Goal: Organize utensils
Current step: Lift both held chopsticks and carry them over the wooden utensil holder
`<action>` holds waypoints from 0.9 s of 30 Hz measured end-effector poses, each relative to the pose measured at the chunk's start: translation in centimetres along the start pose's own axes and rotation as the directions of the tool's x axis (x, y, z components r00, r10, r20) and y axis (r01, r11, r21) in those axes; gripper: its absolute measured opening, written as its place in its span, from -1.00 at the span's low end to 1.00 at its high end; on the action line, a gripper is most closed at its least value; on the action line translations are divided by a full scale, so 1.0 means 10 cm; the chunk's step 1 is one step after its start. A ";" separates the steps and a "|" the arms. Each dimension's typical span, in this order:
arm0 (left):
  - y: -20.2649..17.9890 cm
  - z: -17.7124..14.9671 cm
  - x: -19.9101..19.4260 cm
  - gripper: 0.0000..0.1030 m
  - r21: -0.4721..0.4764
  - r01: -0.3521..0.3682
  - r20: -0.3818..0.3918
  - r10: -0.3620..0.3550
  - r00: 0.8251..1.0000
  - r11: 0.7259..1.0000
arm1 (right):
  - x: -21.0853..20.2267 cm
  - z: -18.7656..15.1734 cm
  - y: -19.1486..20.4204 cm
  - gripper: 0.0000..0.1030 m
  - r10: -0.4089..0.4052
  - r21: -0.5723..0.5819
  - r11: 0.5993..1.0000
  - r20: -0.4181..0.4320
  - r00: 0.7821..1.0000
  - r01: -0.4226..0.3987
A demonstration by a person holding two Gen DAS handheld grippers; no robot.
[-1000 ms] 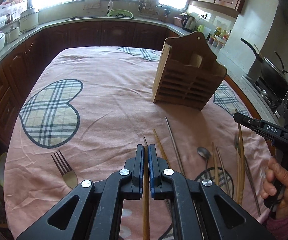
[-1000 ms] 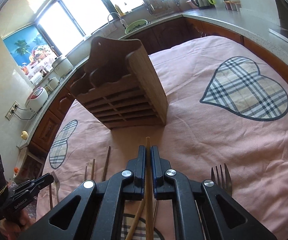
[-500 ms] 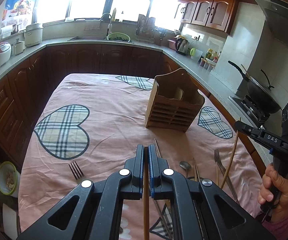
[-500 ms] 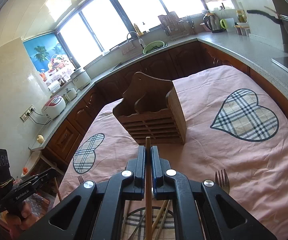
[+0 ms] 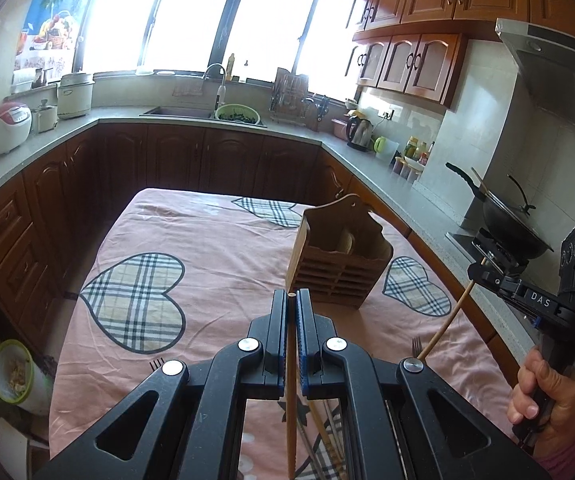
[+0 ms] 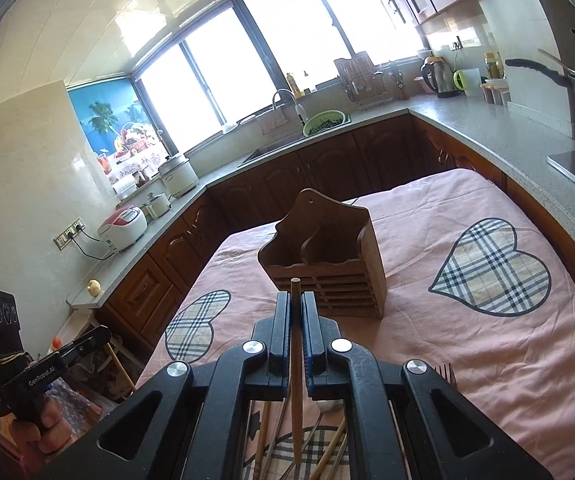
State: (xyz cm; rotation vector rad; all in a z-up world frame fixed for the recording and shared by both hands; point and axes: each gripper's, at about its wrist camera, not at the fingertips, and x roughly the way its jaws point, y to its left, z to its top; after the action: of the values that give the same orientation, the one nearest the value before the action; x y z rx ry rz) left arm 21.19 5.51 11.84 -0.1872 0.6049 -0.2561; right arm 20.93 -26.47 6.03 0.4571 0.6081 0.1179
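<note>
A wooden utensil holder (image 5: 339, 264) stands upright on the pink tablecloth; it also shows in the right wrist view (image 6: 327, 264). My left gripper (image 5: 292, 300) is shut on a wooden chopstick (image 5: 291, 380), held well above the table. My right gripper (image 6: 295, 300) is shut on another wooden chopstick (image 6: 296, 380); that gripper shows at the right of the left wrist view (image 5: 477, 274), its chopstick (image 5: 445, 320) hanging down. Several chopsticks and a spoon (image 6: 323, 408) lie on the cloth below the grippers. Both grippers are short of the holder.
A fork (image 6: 445, 372) lies on the cloth at the near right, another fork (image 5: 156, 363) at the near left. Kitchen counters surround the table (image 5: 207, 240); a wok (image 5: 507, 216) sits on the stove at the right.
Both grippers have risen high above the table with their chopsticks. The holder and the loose utensils now look smaller and farther below.
</note>
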 end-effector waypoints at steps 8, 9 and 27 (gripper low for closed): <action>0.06 0.20 0.05 -0.94 -0.038 0.029 0.084 -0.025 0.996 0.999 | -0.04 0.20 -0.03 -0.90 0.003 0.010 1.000 0.072 0.997 -0.003; 0.08 0.24 0.06 -0.94 -0.049 0.032 0.100 -0.027 0.995 0.998 | -0.04 0.23 -0.04 -0.90 0.003 0.013 1.000 0.080 0.997 -0.004; 0.16 0.84 0.91 -0.95 -0.148 0.085 0.360 -0.026 0.933 0.985 | 0.05 1.09 -0.23 -0.90 -0.039 0.045 0.999 0.297 0.954 0.027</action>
State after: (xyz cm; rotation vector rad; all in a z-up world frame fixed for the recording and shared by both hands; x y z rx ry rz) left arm 33.58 5.23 13.32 -0.3992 0.2575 -0.2203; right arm 27.59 -32.55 12.62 0.4931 0.3218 0.0035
